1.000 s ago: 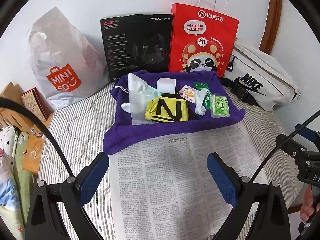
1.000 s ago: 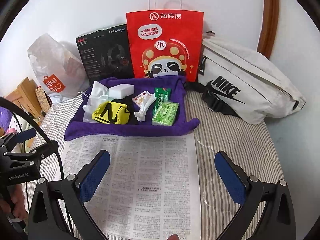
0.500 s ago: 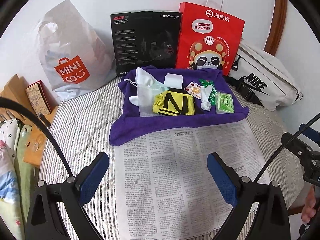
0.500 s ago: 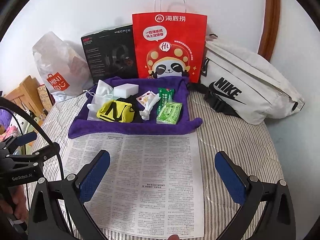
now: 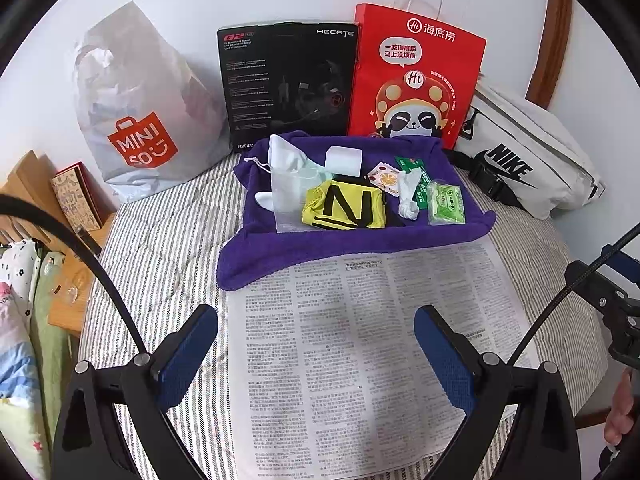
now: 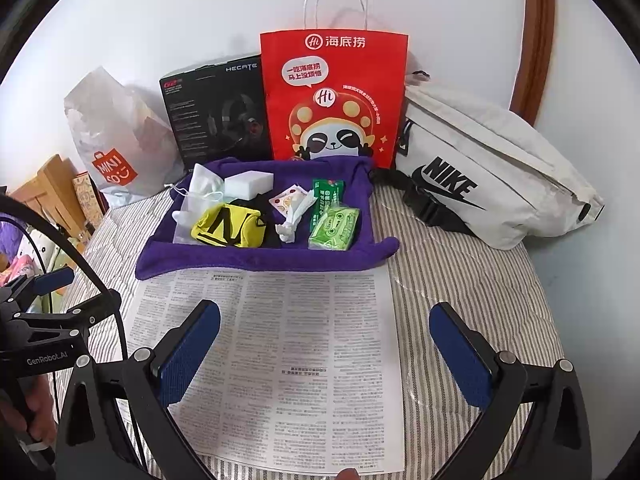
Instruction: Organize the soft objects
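A purple towel (image 5: 304, 248) (image 6: 256, 258) lies on the striped bed beyond a newspaper sheet (image 5: 360, 340) (image 6: 288, 340). On it lie a yellow pouch with a black N (image 5: 344, 206) (image 6: 228, 226), a white sponge block (image 5: 344, 160) (image 6: 249, 184), a white drawstring bag (image 5: 286, 172) (image 6: 202, 186), a knotted white tissue (image 5: 409, 196) (image 6: 294, 220), a green wipes pack (image 5: 445, 204) (image 6: 334, 228) and small sachets. My left gripper (image 5: 316, 356) and right gripper (image 6: 324, 356) are open and empty above the newspaper, well short of the towel.
Against the wall stand a Miniso bag (image 5: 140, 120), a black headset box (image 5: 288, 80), a red paper bag (image 5: 416, 76) and a white Nike bag (image 5: 528, 156). Wooden furniture (image 5: 24, 196) and bedding are on the left. The bed edge drops off at right.
Both grippers have pulled back and risen a little, so the towel and its items look smaller and farther. Nothing on the towel has moved. Both stay open.
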The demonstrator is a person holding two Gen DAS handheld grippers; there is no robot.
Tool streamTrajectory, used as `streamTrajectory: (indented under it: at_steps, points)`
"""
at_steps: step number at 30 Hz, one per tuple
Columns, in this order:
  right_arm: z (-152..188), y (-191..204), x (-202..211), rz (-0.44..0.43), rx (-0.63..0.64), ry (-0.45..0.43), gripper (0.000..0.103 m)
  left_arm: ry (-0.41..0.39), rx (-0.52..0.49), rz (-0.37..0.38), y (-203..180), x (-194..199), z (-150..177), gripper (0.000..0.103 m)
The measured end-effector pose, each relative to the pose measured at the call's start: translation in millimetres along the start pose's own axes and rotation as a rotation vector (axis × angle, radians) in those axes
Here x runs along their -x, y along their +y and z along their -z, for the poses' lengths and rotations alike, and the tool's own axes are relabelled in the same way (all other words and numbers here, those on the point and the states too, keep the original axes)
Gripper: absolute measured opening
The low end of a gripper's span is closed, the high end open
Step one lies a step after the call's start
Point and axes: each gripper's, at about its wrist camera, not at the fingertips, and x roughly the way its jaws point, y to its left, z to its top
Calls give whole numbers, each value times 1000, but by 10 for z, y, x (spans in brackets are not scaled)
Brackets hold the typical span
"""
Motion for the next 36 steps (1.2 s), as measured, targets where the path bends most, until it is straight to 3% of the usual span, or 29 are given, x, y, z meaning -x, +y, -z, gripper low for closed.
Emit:
streamTrajectory:
  at_steps: [36]
  points:
    - [17,-17,62,2,9,-9,103,4,-8,-12,-12,68,-3,99]
